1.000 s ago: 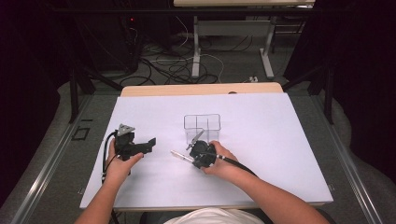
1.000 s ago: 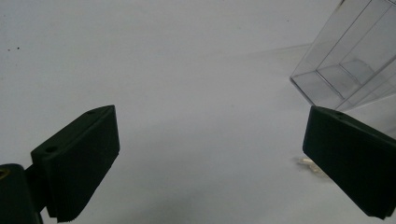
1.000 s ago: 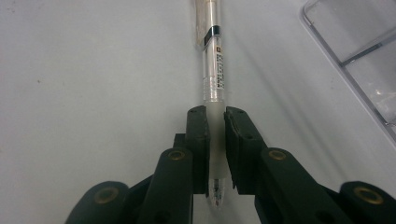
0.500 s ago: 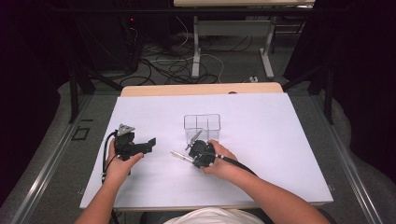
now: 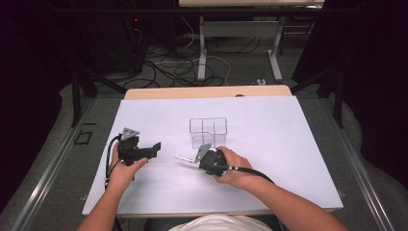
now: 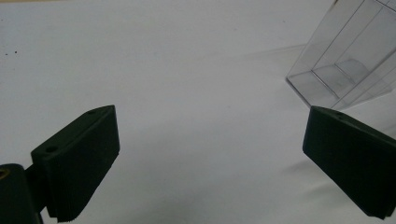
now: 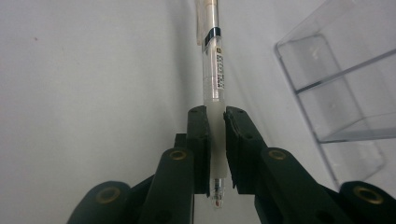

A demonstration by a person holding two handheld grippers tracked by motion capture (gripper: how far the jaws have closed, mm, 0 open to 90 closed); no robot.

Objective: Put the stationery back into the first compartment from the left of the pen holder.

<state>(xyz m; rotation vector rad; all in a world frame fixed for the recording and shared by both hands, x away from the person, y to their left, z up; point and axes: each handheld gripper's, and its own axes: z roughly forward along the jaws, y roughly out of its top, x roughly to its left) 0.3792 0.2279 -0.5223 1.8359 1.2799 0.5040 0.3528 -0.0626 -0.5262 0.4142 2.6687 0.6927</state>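
The pen [image 7: 214, 79] sits clamped between the jaws of my right tongs [image 7: 215, 140], gripped on its soft frosted sleeve, with the writing tip poking out just behind the pads and the clear barrel with its printed label running on ahead of them. In the high view the pen [image 5: 185, 158] sticks out from my right tongs [image 5: 204, 158] toward my left, low over the white counter [image 5: 288, 144], though I cannot tell whether it touches the surface.

Just beyond my right hand [image 5: 231, 166] stands a clear plastic box [image 5: 208, 131] with dividers, upright on the counter; in the right gripper view its wall [image 7: 345, 93] is close beside the pen but apart from it.

My left tongs [image 5: 154, 148] are spread wide with nothing between the jaws, held in my left hand [image 5: 122, 168] well apart from the pen. In the left gripper view the counter [image 6: 187, 93] lies bare between them, and the clear box [image 6: 345, 56] shows off at the upper right.
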